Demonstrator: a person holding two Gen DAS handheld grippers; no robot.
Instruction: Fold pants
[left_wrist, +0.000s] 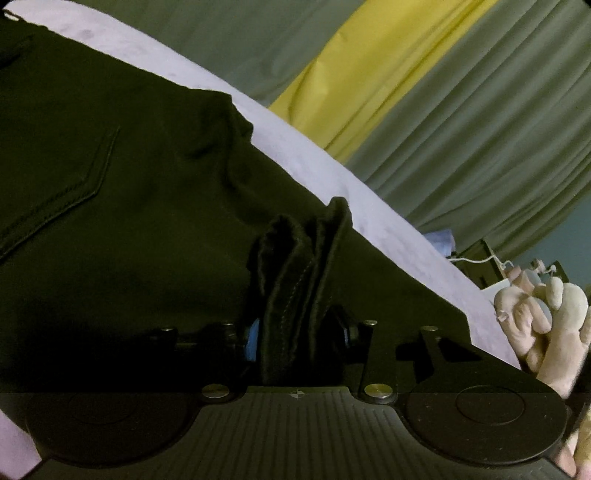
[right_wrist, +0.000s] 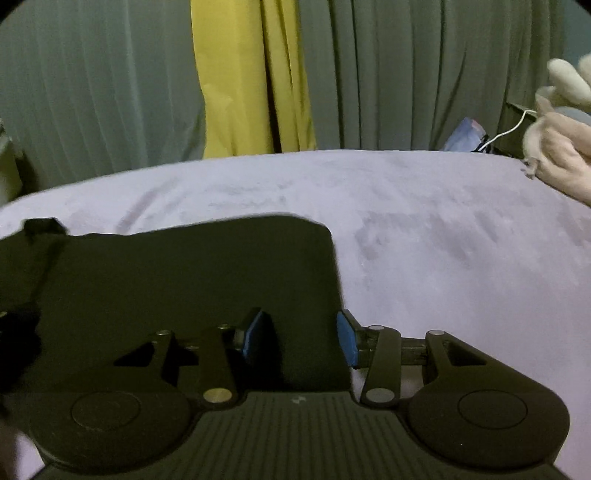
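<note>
Black pants (left_wrist: 129, 206) lie on a lilac bed sheet (left_wrist: 388, 229); a back pocket with stitching shows at the left of the left wrist view. My left gripper (left_wrist: 299, 332) is shut on a bunched fold of the pants' edge, the cloth standing up between the blue pads. In the right wrist view the pants (right_wrist: 184, 273) lie flat as a folded rectangle. My right gripper (right_wrist: 303, 336) is open, its blue-padded fingers (right_wrist: 347, 339) straddling the pants' right edge low over the sheet (right_wrist: 443, 240).
Grey-green curtains (right_wrist: 406, 74) with a yellow panel (right_wrist: 243, 74) hang behind the bed. A cream plush toy (right_wrist: 561, 155) lies at the bed's far right, also in the left wrist view (left_wrist: 554, 317). A white cable (right_wrist: 506, 133) and blue bag sit beyond.
</note>
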